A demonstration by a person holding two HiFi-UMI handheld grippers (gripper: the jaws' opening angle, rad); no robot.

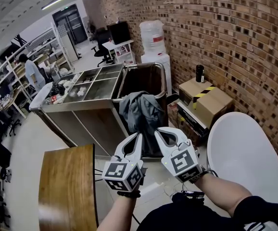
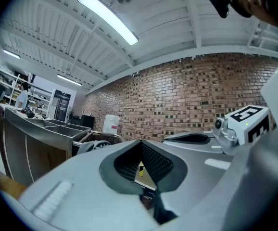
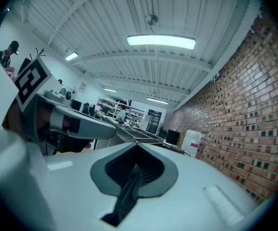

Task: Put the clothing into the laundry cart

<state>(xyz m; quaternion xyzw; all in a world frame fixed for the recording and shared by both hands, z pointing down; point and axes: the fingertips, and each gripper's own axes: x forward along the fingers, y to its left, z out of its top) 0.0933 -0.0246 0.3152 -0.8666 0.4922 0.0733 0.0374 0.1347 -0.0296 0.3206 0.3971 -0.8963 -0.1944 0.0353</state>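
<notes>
A grey garment (image 1: 140, 110) hangs bunched over the front rim of the steel laundry cart (image 1: 154, 66); the left gripper view shows it as a grey fold (image 2: 92, 146) at the cart. Both grippers are held side by side just in front of and below it, pointing at the cart. My left gripper (image 1: 139, 135) (image 2: 140, 142) has its jaws together with no cloth between them. My right gripper (image 1: 157, 132) (image 3: 138, 146) is shut too, and nothing is held in it. Whether the tips touch the hanging cloth I cannot tell.
The cart's left part is a steel top with open trays (image 1: 88, 88). A water dispenser (image 1: 154, 47) and a cardboard box (image 1: 207, 100) stand along the brick wall. A white round table (image 1: 245, 153) is at my right, a wooden tabletop (image 1: 67, 186) at my left.
</notes>
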